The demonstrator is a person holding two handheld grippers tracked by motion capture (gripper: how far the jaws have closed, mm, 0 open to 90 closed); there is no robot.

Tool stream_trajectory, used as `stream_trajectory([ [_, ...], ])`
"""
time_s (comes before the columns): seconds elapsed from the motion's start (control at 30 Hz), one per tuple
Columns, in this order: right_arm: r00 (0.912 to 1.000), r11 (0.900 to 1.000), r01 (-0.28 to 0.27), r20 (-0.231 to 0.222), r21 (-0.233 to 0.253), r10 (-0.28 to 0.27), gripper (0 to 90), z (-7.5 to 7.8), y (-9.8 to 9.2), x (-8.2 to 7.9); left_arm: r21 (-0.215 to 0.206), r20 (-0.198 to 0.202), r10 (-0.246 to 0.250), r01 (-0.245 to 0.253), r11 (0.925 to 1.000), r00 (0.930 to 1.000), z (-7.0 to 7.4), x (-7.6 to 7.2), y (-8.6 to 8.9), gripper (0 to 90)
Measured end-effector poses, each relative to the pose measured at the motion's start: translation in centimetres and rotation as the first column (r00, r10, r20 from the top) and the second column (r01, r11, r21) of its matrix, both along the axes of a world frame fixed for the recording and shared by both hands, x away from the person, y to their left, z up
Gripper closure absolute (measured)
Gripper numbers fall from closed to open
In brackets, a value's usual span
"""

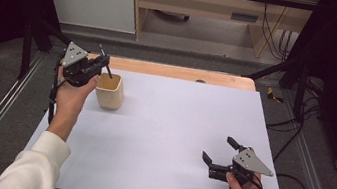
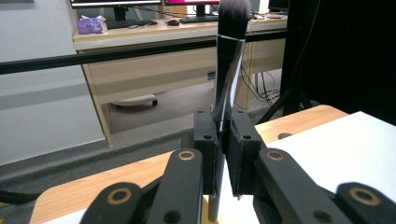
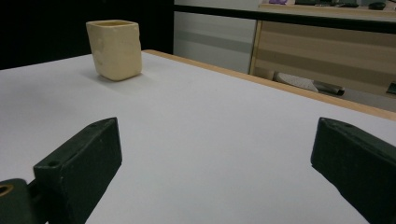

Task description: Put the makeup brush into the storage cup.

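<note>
A cream cup point(image 1: 109, 92) stands upright at the far left of the white table top point(image 1: 177, 126). My left gripper point(image 1: 102, 63) is held just above and to the left of it, shut on the black handle of a makeup brush point(image 1: 106, 64). In the left gripper view the brush point(image 2: 227, 70) stands upright between the jaws of the left gripper point(image 2: 223, 135), dark bristles on top. Its lower end points down at the cup's opening. My right gripper point(image 1: 219, 150) rests low at the near right, open and empty. The right gripper view shows the cup point(image 3: 115, 49) far ahead of the spread right gripper point(image 3: 215, 154).
A wooden strip point(image 1: 180, 72) borders the table's far edge. Black frame bars run along both sides and across the back. Beyond them stand a desk point(image 2: 154, 60) and cables on the floor point(image 1: 298, 129).
</note>
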State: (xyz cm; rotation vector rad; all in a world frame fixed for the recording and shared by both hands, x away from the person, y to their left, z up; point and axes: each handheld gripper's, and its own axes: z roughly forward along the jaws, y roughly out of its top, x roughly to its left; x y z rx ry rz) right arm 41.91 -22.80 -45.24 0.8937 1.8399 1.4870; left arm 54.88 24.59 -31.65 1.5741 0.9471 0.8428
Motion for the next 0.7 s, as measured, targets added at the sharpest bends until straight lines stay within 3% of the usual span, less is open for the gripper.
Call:
stream_trajectory([
  [0.23, 0.9999, 1.0, 0.014, -0.006, 0.005, -0.014, 2.3, -0.1, -0.2, -0.2, -0.021, 0.007, 0.034, -0.034, 0.9992, 0.9994, -0.6, 0.7, 0.8, 83.5],
  [0.7, 0.9999, 1.0, 0.012, -0.005, 0.003, -0.012, 2.3, -0.1, -0.2, -0.1, -0.029, -0.004, 0.049, -0.049, 0.9984, 0.9988, -1.3, 1.2, 1.0, 83.5],
])
